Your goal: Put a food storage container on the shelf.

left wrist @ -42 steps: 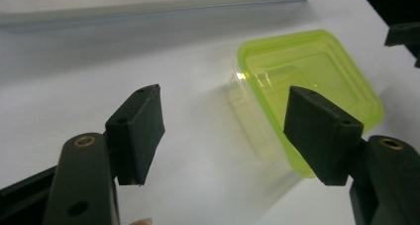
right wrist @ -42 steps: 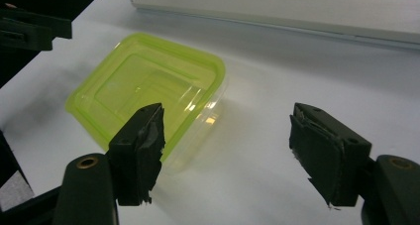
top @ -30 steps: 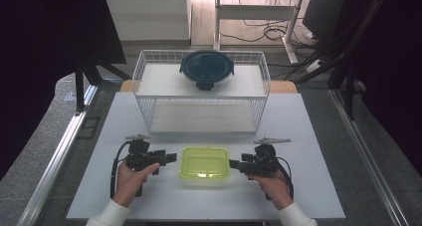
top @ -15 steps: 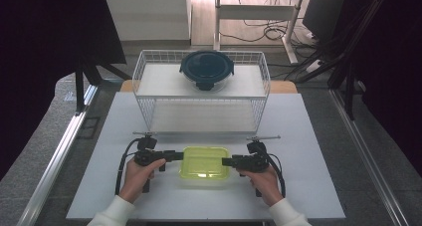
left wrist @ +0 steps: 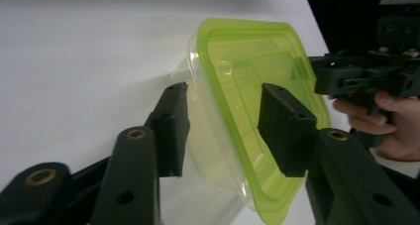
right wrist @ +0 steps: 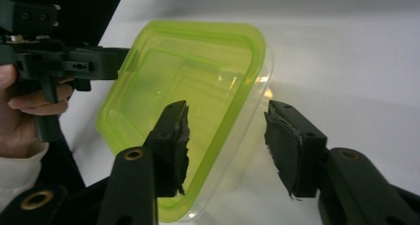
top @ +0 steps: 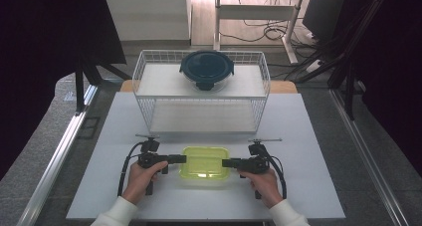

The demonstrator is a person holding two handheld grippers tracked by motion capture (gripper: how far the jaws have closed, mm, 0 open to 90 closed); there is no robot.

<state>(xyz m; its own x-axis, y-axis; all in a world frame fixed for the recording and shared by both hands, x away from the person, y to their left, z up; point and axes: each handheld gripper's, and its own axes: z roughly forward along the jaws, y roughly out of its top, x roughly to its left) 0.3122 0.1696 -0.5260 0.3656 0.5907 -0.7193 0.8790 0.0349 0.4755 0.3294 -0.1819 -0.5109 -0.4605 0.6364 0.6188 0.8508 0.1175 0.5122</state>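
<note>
A clear tub with a yellow-green lid [top: 205,161] lies flat on the white table [top: 298,186], near the front middle. My left gripper [top: 183,159] reaches in level from the left, and its jaws straddle the tub's left rim [left wrist: 233,136]. My right gripper [top: 225,163] does the same at the right rim [right wrist: 233,116]. In the left gripper view my left gripper [left wrist: 223,93] shows gaps between pads and tub. In the right gripper view my right gripper [right wrist: 228,111] has its far pad off the clear wall. Both pairs of jaws have just been closing with the tub's edge between them.
A white wire basket [top: 201,94] stands at the back of the table. A round dark-blue lidded container [top: 206,69] rests on top of it. Bare table lies to the left and right of my hands. The table's front edge is just behind my wrists.
Both grippers have moved inward from beside the tub until their jaws reach over its two ends. The jaws stand narrower than before. The tub has not moved.
</note>
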